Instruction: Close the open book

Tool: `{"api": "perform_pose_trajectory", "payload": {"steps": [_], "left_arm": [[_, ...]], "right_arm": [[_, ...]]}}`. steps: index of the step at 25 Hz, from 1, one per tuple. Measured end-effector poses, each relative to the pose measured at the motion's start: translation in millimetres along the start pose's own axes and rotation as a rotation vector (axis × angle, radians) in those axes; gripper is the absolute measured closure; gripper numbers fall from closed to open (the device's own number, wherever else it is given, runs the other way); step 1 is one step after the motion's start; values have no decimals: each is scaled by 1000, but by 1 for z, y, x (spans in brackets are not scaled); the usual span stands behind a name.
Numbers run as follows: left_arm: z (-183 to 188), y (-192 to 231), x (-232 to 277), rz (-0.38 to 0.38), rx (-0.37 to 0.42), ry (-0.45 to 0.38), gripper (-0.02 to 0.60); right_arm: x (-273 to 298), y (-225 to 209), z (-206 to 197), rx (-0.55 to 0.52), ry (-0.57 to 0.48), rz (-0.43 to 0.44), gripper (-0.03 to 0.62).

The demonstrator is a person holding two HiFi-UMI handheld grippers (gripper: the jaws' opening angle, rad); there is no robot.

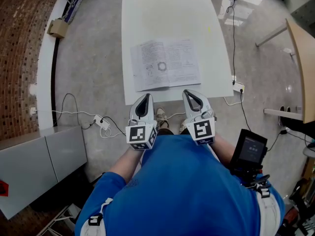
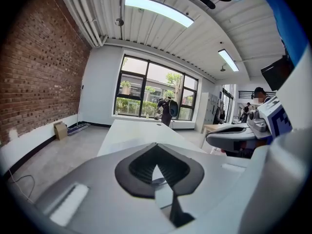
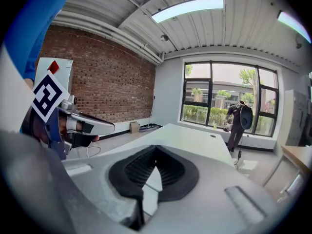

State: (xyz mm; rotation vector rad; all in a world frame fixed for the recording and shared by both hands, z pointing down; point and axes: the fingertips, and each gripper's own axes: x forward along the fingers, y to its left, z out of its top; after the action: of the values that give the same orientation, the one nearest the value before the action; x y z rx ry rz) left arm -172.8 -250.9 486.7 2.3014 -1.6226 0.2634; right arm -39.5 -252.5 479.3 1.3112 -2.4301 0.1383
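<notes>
An open book (image 1: 165, 64) lies flat, pages up, near the front edge of the white table (image 1: 147, 14). My left gripper (image 1: 146, 97) hovers just short of that edge, below the book's left page, jaws shut and empty. My right gripper (image 1: 188, 92) hangs beside it below the right page, also shut with nothing in it. In the left gripper view the left gripper (image 2: 156, 147) has its black pads meeting at a point, with the table (image 2: 136, 130) stretching ahead. The right gripper view shows the right gripper (image 3: 155, 149) closed the same way. Neither gripper view shows the book.
Cables and a power strip (image 1: 103, 124) lie on the floor left of my feet. A grey cabinet (image 1: 39, 166) stands at lower left and a wooden tabletop (image 1: 302, 68) at right. A person with a backpack (image 3: 239, 118) stands by the far windows.
</notes>
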Motion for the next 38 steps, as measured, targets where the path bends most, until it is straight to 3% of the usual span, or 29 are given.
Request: {"api": "perform_pose_trajectory", "payload": {"steps": [15, 22, 24, 31, 38], "left_arm": [[-62, 44, 33, -35, -33, 155, 575], [-87, 59, 35, -30, -47, 204, 575], [-92, 63, 33, -28, -52, 215, 575], [-106, 81, 31, -12, -72, 245, 575], [-115, 95, 25, 18, -99, 257, 575]], "right_arm": [[78, 41, -50, -144, 172, 66, 591], [100, 68, -69, -398, 212, 94, 586], [107, 77, -75, -485, 220, 113, 492], [133, 98, -100, -802, 270, 154, 423], [146, 108, -112, -951, 278, 162, 407]]}}
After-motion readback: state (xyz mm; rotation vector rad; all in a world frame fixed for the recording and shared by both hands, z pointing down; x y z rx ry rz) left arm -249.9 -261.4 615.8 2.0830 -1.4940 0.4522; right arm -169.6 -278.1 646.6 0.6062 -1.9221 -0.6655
